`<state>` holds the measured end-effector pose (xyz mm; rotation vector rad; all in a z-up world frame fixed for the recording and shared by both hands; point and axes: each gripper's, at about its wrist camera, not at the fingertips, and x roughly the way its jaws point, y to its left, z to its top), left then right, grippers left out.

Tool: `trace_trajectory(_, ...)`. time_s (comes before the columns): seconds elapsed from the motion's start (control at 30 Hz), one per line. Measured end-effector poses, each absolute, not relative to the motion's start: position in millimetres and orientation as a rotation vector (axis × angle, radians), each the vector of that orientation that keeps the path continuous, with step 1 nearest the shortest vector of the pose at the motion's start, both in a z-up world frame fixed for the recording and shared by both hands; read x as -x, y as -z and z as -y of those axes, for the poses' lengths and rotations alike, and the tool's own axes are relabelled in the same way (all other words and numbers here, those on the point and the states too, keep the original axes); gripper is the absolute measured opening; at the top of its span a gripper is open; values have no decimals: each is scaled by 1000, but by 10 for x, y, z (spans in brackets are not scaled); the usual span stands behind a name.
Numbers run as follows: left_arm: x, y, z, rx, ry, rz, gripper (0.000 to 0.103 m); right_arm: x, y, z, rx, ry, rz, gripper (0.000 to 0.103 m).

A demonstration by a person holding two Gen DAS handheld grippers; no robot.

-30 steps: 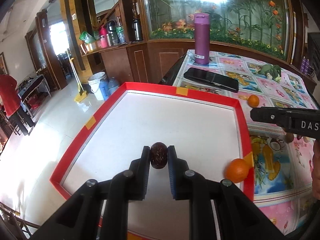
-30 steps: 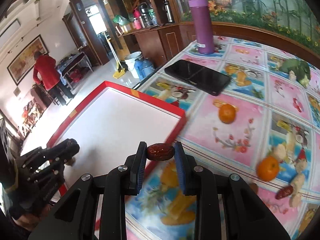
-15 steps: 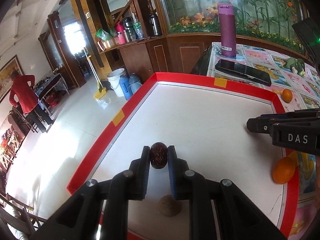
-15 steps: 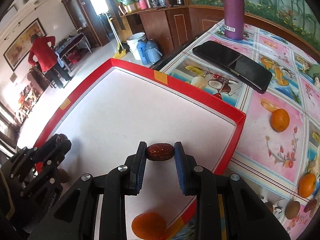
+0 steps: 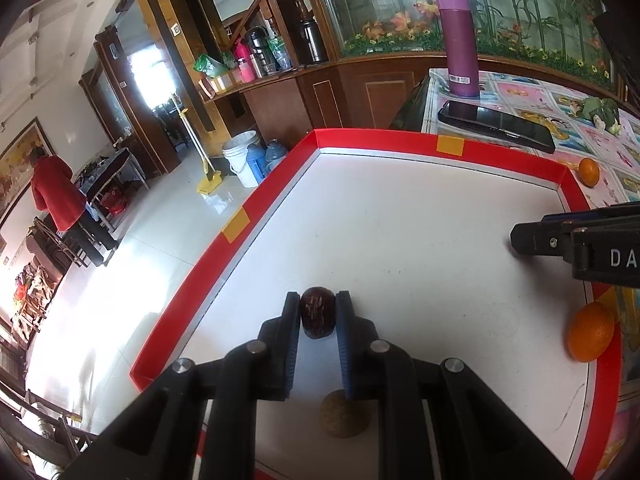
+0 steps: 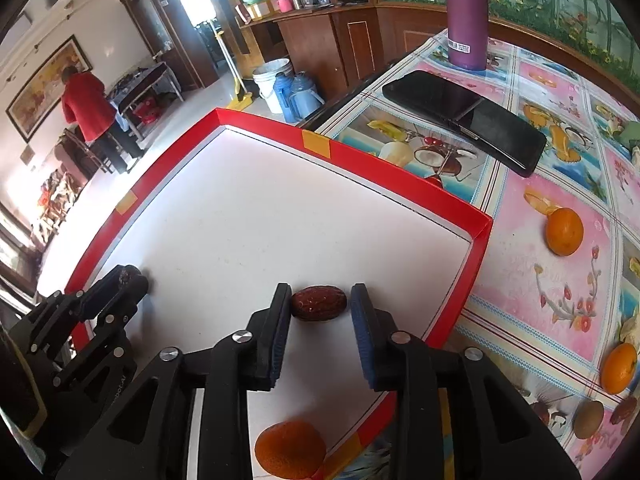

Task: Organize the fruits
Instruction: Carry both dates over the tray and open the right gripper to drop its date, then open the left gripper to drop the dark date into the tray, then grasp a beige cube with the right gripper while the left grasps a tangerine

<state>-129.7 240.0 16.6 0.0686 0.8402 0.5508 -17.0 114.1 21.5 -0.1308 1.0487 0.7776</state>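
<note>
Bordering bare white floor, tray (image 6: pixel 476 256) red rim beside right gripper (image 6: pixel 320 308).

Two grippers: left (image 5: pixel 318 312), right (image 6: pixel 320 308).

Dates: three. One (image 5: pixel 317 317) in the left jaws, one (image 6: pixel 318 309) between the right jaws, one (image 6: pixel 625 409) on the tablecloth.

Oranges: three. One (image 6: pixel 290 454) in the tray, two on the cloth (image 6: pixel 564 231) (image 6: pixel 619 368).

Brown round fruits: two, (image 5: pixel 345 413) and (image 6: pixel 588 419).

One tray (image 6: pixel 400 176). One phone (image 6: pixel 464 120). One purple bottle (image 6: pixel 466 12).
</note>
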Motion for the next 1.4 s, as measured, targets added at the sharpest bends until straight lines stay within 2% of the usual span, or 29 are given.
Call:
trace_trajectory(0.1,1305,-176,-2390,-69,-549,-842,21,173,-281,-1086,107,-789,-1029,37)
trace_trajectory(0.27,1321,-259,-2331,-89,-561,-823,37,189,-419,-997,85,-798,-985,37)
trace_trajectory(0.53,1308,-433,-2184,-128,-562,-788,46,139,-590,-789,52,-793,-944,37)
trace_trajectory(0.77,1254,-582,-1900,-119,-478,-764,59,11,-753,-246,3,-756,-898,37)
trace_trajectory(1.17,968,-713,-865,-179,-217,-761,67,-364,-856,1543,-158,-528,-897,37)
trace_trajectory(1.4,752,-607,-304,-210,-83,-800,68,-481,-545,2009,-118,-478,-1080,37)
